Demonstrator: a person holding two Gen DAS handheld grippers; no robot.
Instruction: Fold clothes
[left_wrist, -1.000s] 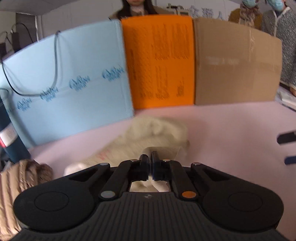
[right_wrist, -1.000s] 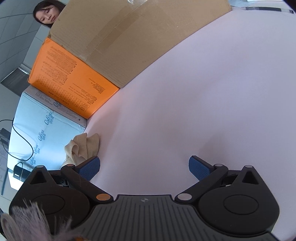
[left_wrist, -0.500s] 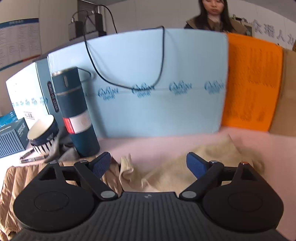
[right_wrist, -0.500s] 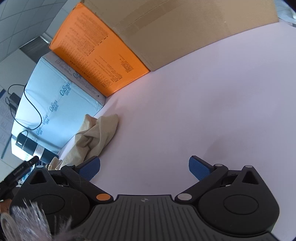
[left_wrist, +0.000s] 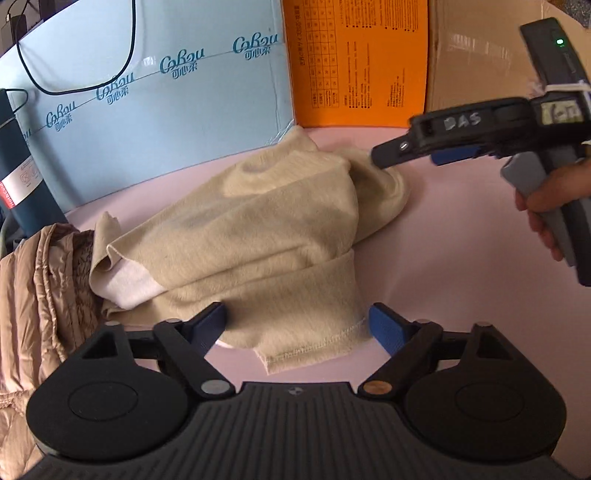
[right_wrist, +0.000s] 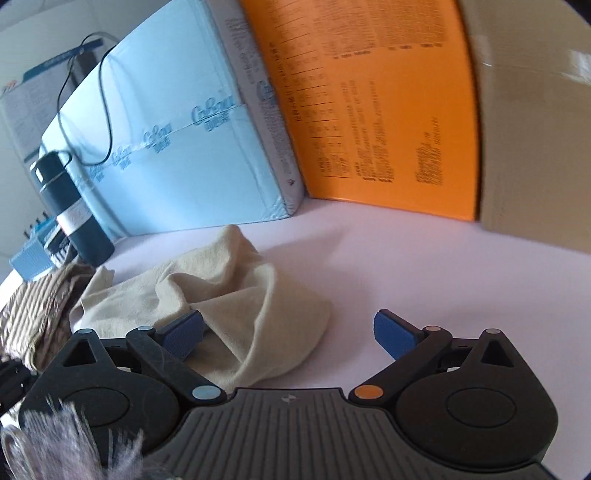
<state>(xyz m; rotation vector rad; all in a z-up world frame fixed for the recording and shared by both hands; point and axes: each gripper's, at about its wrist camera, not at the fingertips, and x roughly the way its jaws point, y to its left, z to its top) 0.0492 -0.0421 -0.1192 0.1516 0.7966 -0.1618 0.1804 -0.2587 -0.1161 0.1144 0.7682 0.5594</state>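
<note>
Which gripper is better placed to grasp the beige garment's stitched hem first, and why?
Left. The left gripper is open with the garment's stitched hem lying right between its fingers. The right gripper is open too, but sits at the far bunched end, away from that hem.

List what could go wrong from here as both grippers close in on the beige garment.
1. The beige garment is bunched, so the open left gripper at its stitched hem may pinch several layers.
2. The open right gripper has only one finger over cloth and may grab a loose fold.
3. The quilted jacket touches the garment and could drag along.
</note>
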